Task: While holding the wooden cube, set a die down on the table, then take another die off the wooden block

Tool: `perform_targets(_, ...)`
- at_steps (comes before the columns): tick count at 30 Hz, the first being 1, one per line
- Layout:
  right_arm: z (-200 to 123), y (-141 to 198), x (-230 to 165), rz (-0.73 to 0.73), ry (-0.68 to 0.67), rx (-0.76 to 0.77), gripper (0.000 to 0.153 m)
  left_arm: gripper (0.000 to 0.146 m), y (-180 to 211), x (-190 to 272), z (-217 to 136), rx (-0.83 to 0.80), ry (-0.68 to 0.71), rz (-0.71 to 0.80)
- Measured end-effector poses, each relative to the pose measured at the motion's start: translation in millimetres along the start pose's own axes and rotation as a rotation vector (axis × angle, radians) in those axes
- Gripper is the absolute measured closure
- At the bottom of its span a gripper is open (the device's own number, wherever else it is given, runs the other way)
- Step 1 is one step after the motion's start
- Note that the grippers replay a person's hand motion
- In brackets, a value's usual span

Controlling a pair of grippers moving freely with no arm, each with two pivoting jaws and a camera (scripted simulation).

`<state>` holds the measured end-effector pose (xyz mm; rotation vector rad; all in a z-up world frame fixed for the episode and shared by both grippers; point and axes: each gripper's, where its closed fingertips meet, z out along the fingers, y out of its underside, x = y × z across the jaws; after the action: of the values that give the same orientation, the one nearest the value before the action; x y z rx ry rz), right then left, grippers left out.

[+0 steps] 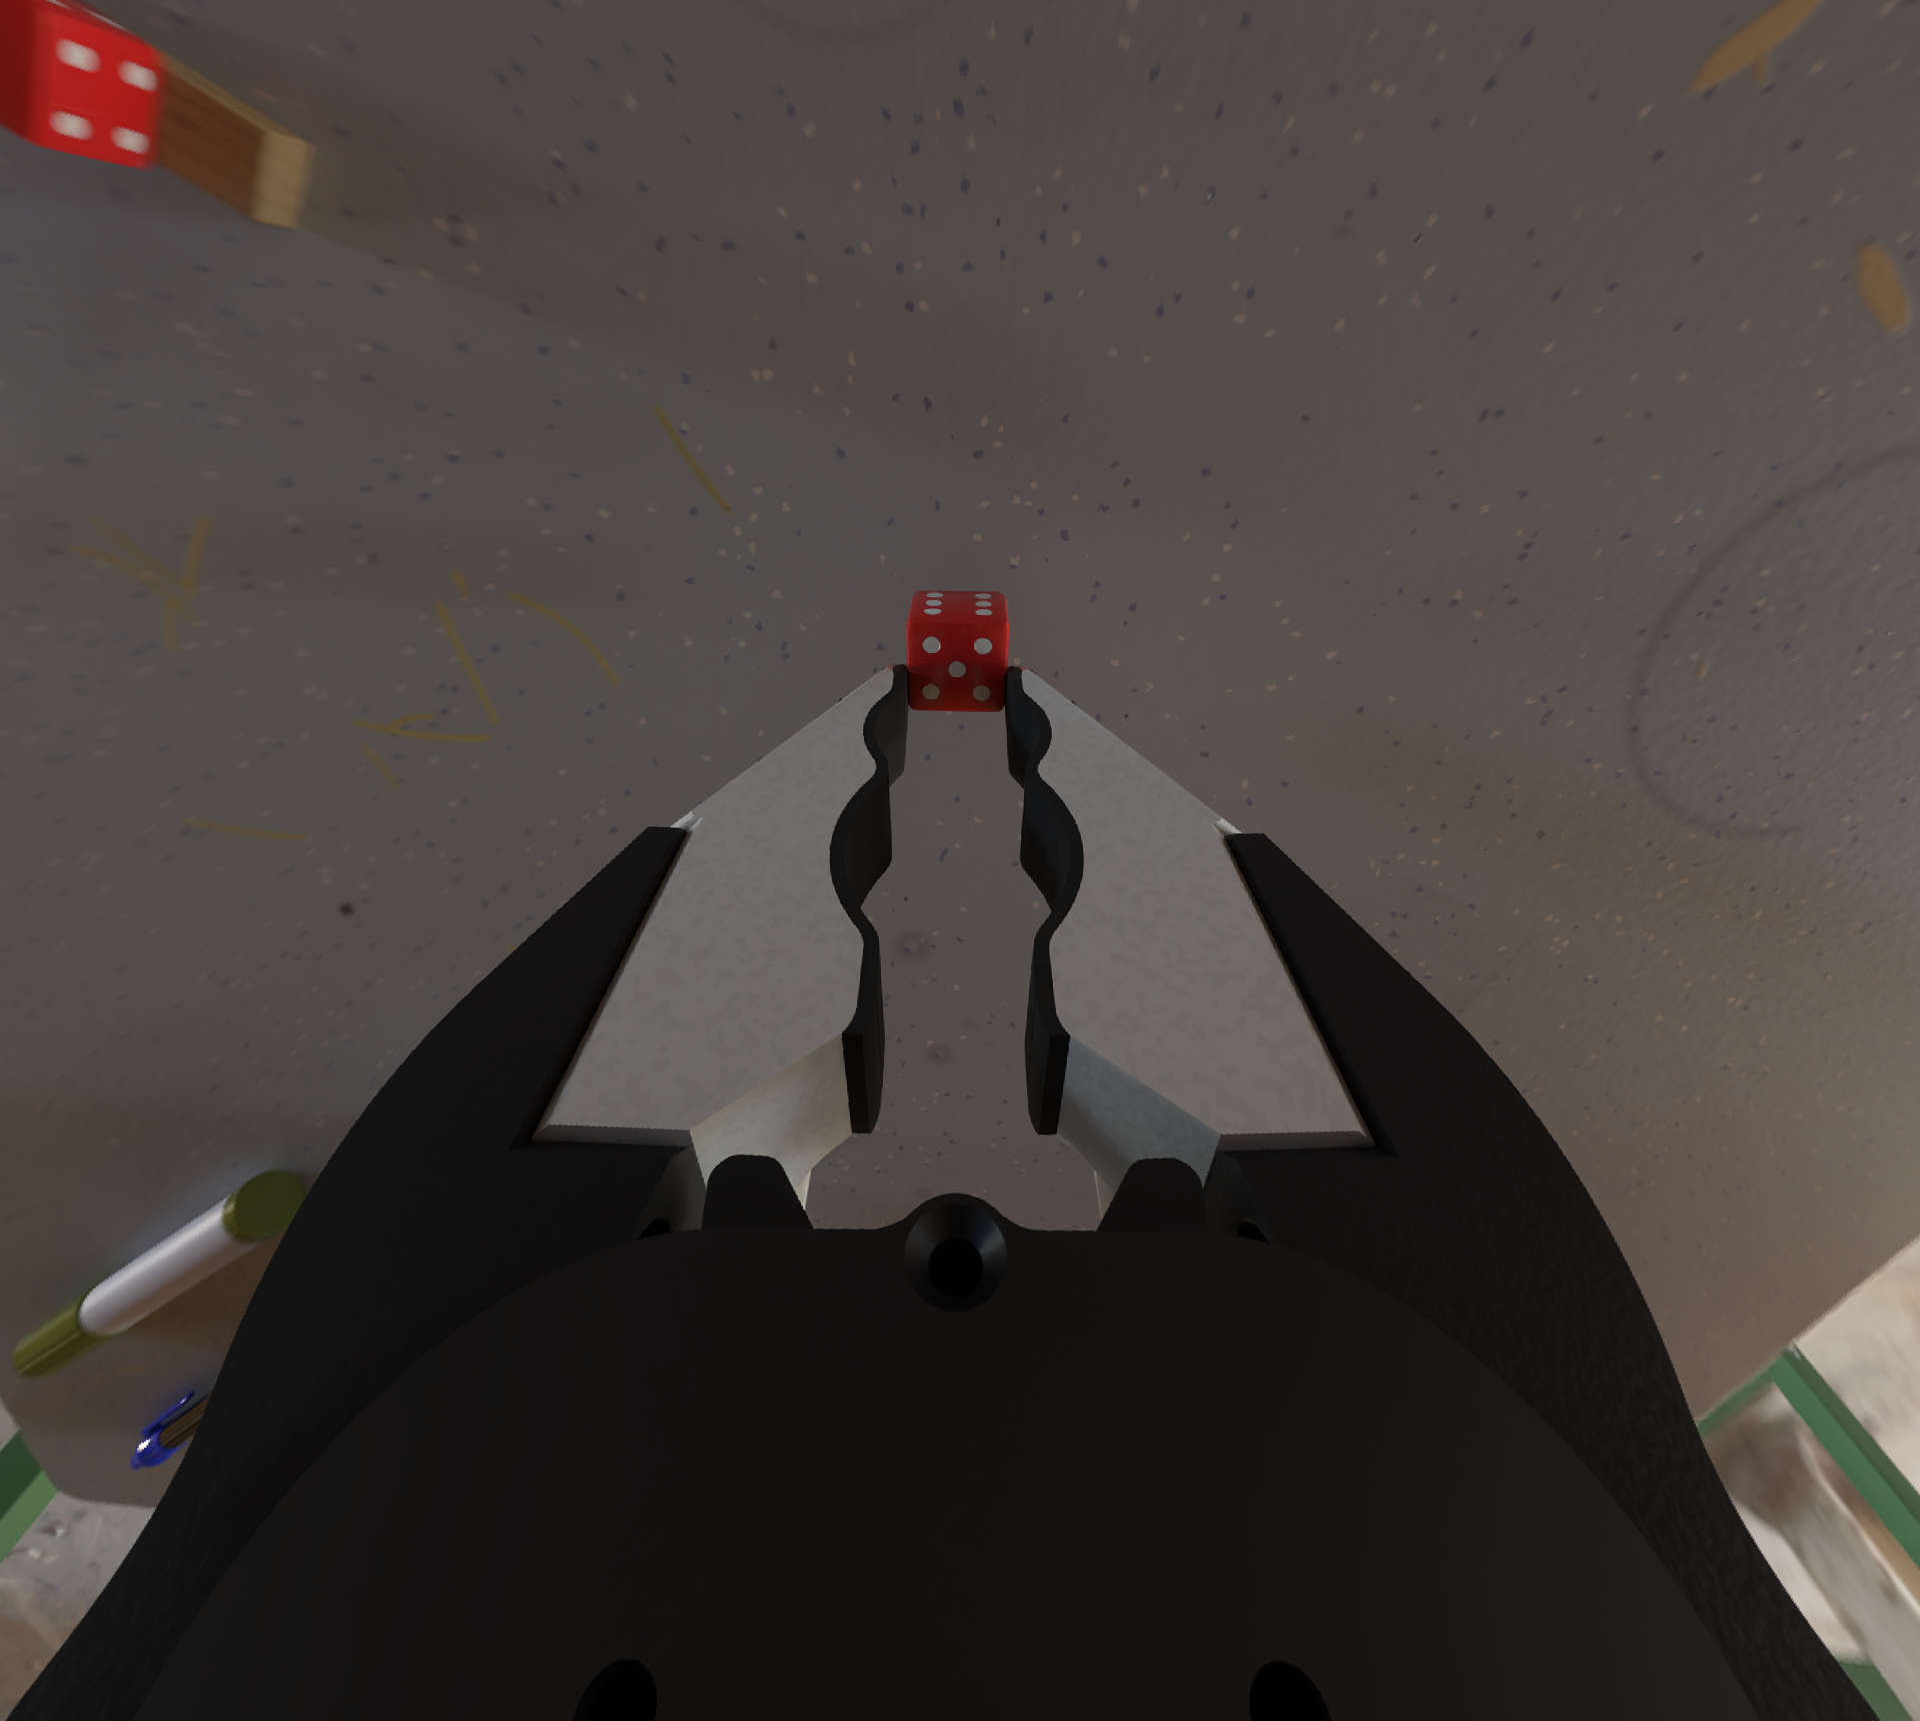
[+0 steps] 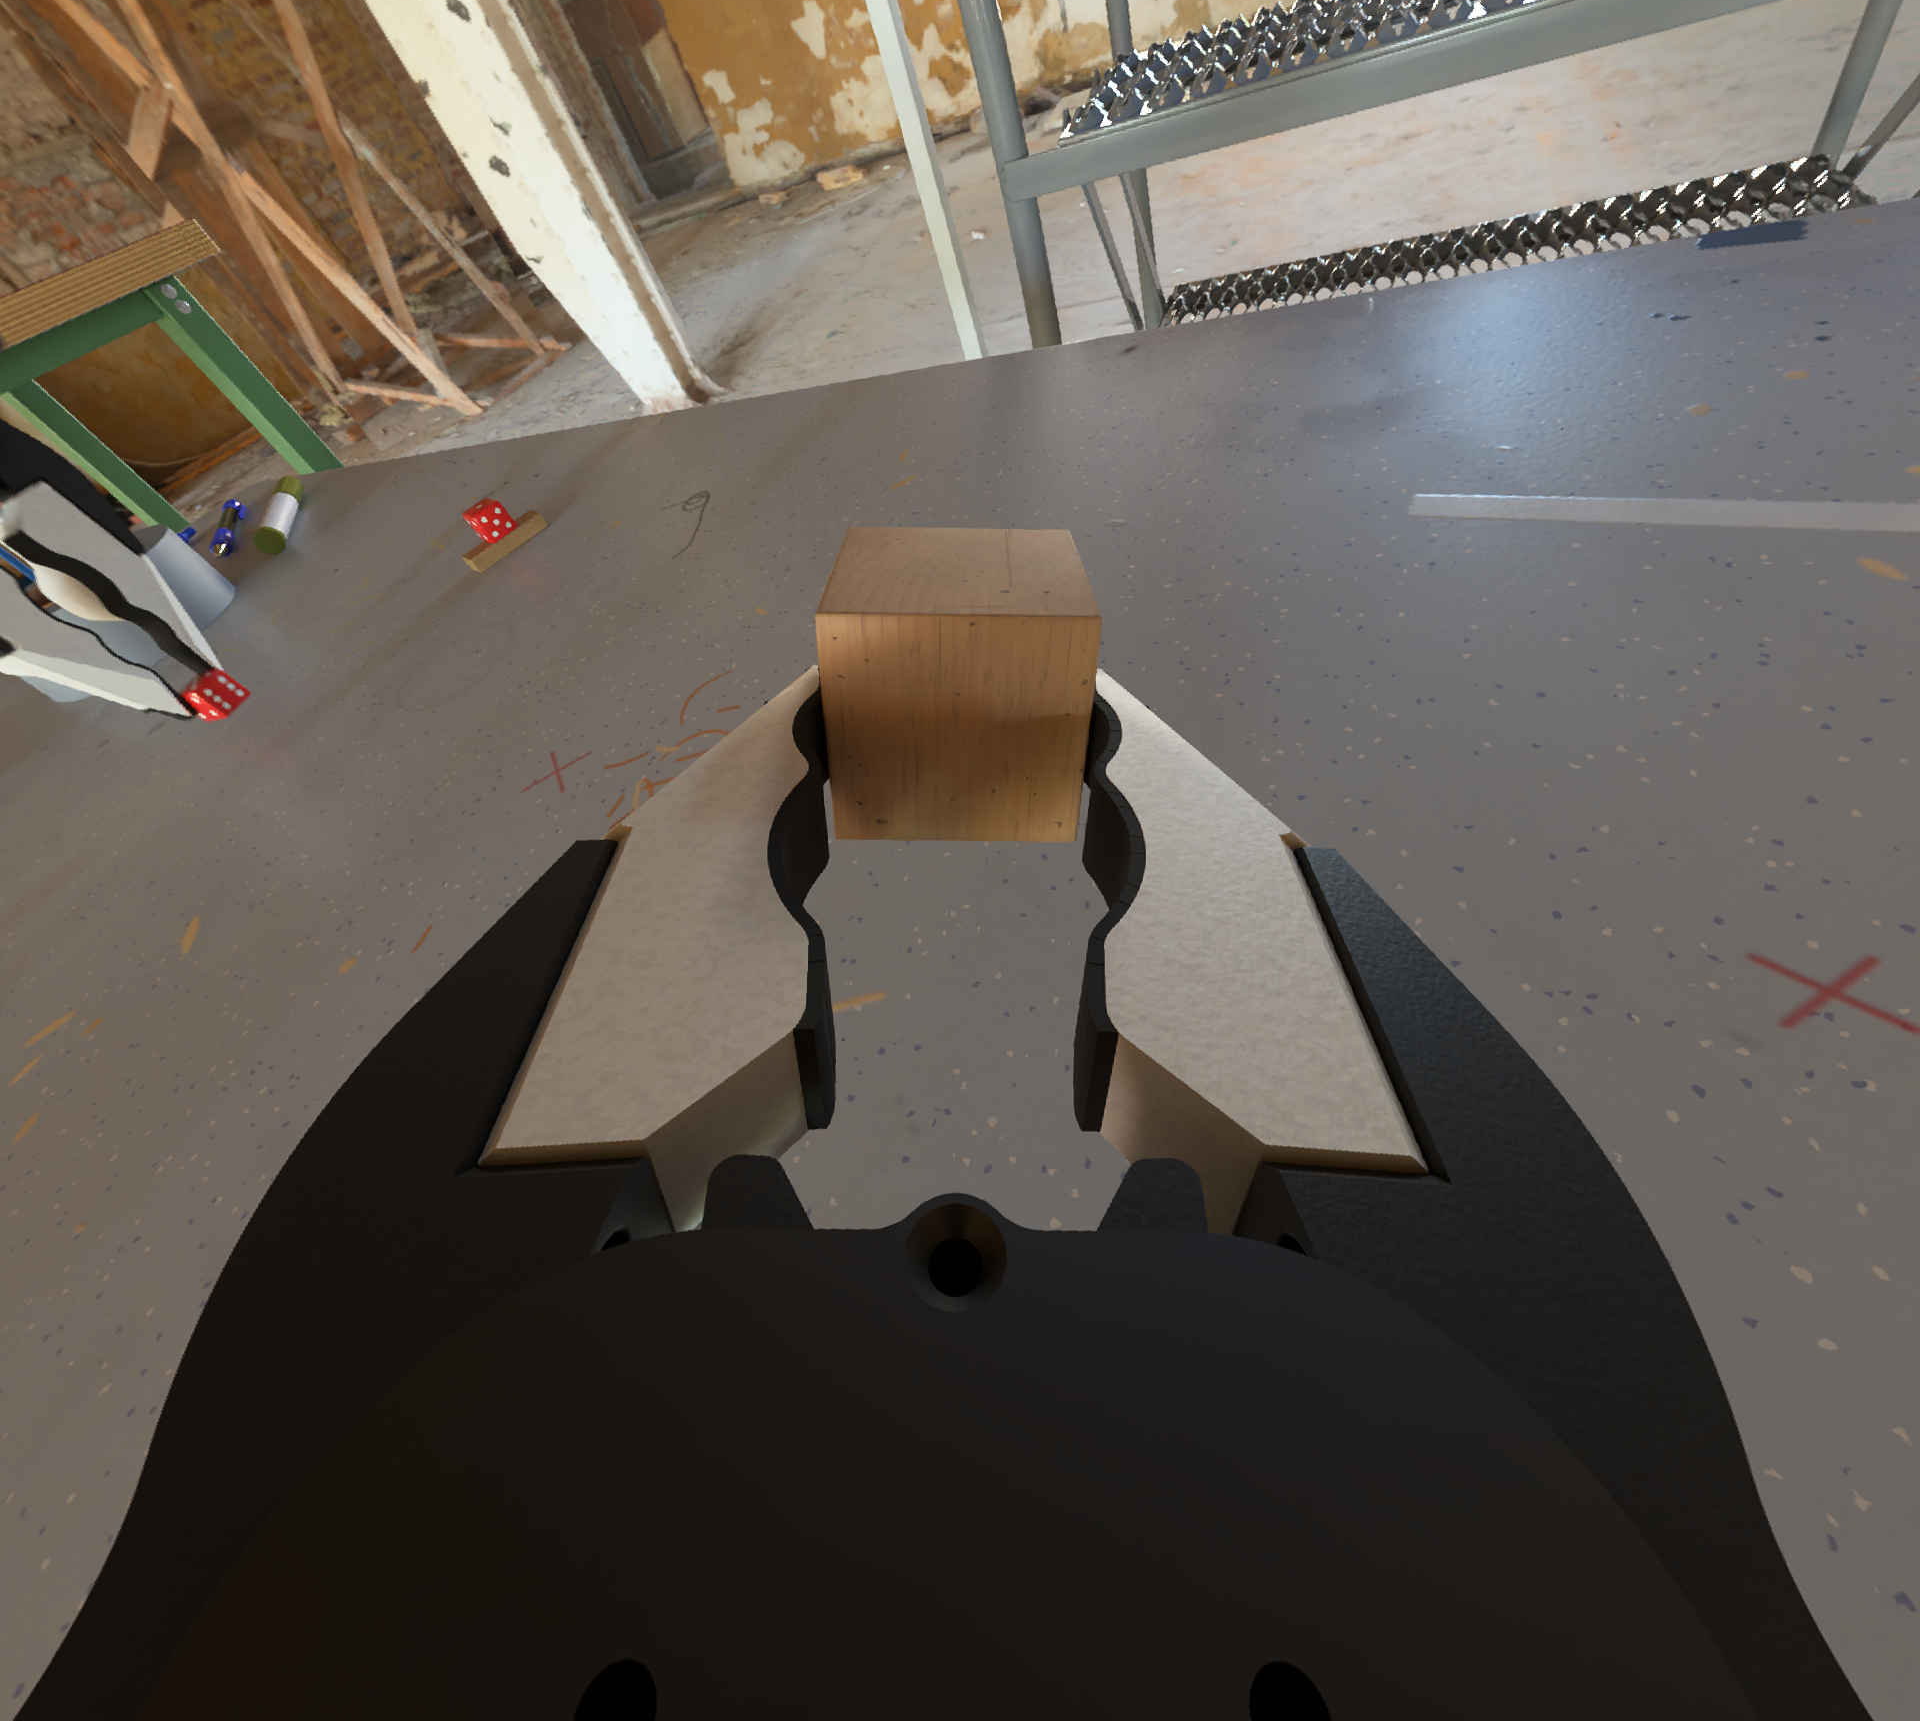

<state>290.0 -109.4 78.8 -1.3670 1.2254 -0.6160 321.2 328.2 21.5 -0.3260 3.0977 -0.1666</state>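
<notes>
In the left wrist view my left gripper [image 1: 957, 684] is shut on a small red die [image 1: 957, 648], pinched at the very fingertips low over the grey speckled table [image 1: 1247, 424]. I cannot tell whether the die touches the table. A second red die [image 1: 78, 76] sits on a thin wooden block [image 1: 244, 159] at the far upper left. In the right wrist view my right gripper [image 2: 956, 700] is shut on a wooden cube [image 2: 956, 736], held above the table. The left gripper [image 2: 192, 697] with its die [image 2: 218, 695] shows at the left, and the second die [image 2: 488, 518] on the block [image 2: 509, 544] lies beyond it.
A white marker with olive caps [image 2: 278, 516], small blue items [image 2: 227, 525] and a grey cup [image 2: 203, 591] lie near the table's far left corner. The table's far edge [image 2: 935, 372] runs behind the cube. A red cross [image 2: 1829, 991] is drawn at the right.
</notes>
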Motion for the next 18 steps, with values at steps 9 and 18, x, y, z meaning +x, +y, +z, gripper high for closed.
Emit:
perform_targets(9, 1, 1, -1, -0.011, -0.003, -0.012, 0.106, 0.128, -82, 22, -118, 0.477, -0.269, 0.095)
perform_targets(18, 0, 1, -6, -0.059, 0.005, -0.006, 0.106, 0.128, -225, 7, -69, 0.280, -0.178, 0.384)
